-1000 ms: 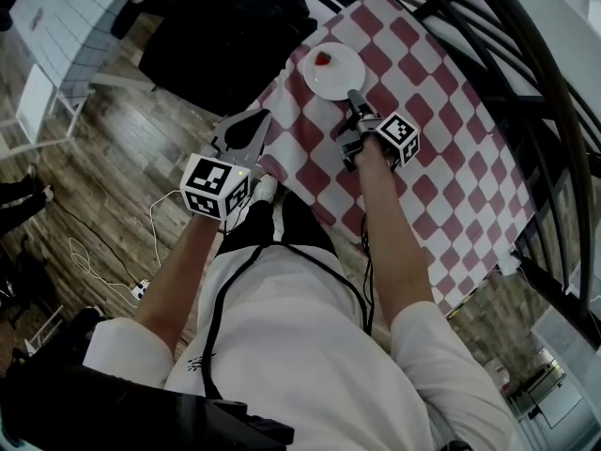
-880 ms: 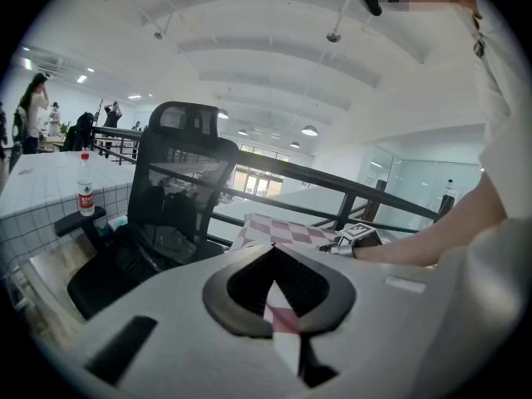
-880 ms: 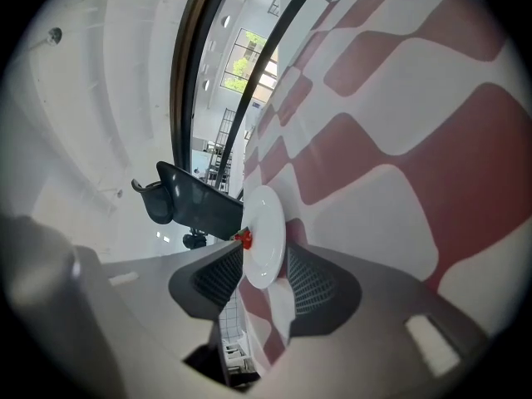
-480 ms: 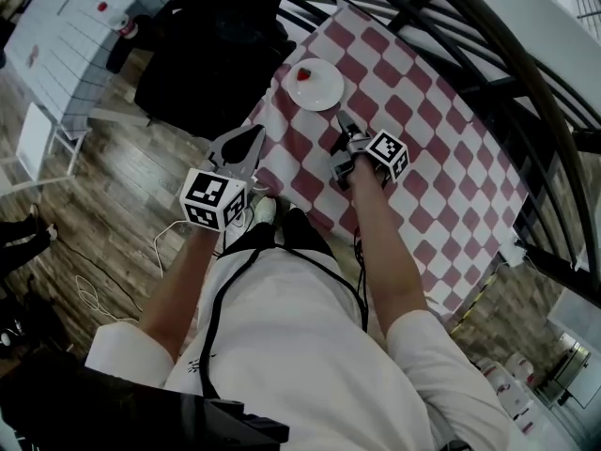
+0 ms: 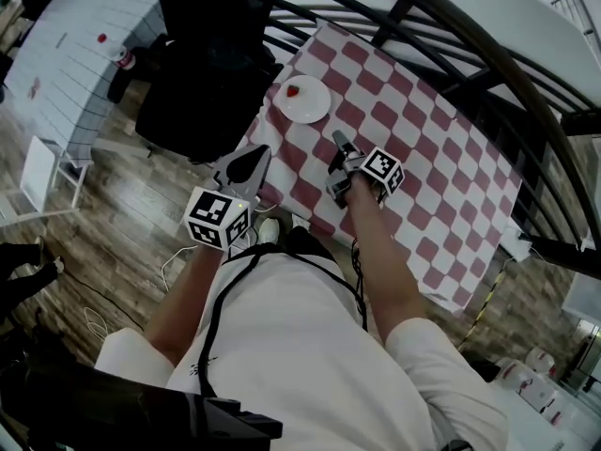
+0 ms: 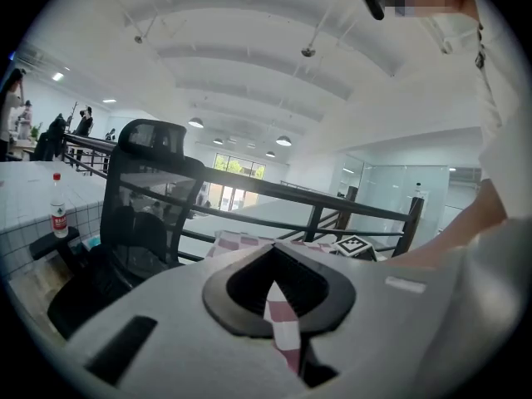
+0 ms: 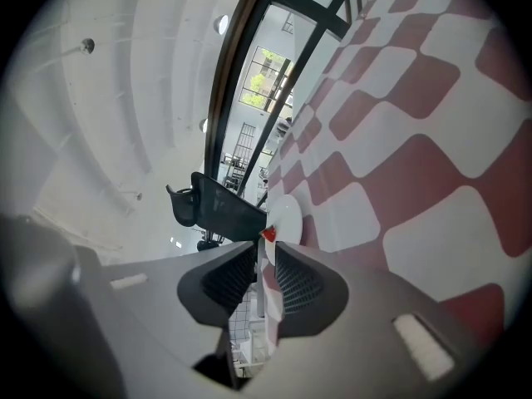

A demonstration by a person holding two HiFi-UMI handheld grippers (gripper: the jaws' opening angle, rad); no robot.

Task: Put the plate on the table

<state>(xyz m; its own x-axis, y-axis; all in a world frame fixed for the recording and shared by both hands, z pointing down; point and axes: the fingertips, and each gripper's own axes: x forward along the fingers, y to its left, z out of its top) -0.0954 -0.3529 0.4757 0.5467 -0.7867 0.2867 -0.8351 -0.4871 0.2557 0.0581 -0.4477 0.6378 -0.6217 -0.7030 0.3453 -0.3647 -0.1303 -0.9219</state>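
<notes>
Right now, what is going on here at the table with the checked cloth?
A person holds a gripper in each hand at the table. The white plate, with a small red thing on it, already lies on the cloth near a corner. The right gripper hovers short of the plate, its jaws closing on nothing. The left gripper hangs beside the table's edge, jaws together, empty.

**Quick tally of what's around**

One white plate (image 5: 305,100), with one small red thing (image 5: 292,91) on it. One table (image 5: 441,158) in a red-and-white check cloth. One black mesh office chair (image 5: 202,73). One bottle (image 6: 56,210), on one white tiled counter (image 5: 56,64). Two grippers, the left gripper (image 5: 252,161) and the right gripper (image 5: 340,148). Each has one marker cube, so two cubes: left cube (image 5: 217,218) and right cube (image 5: 382,170).
</notes>
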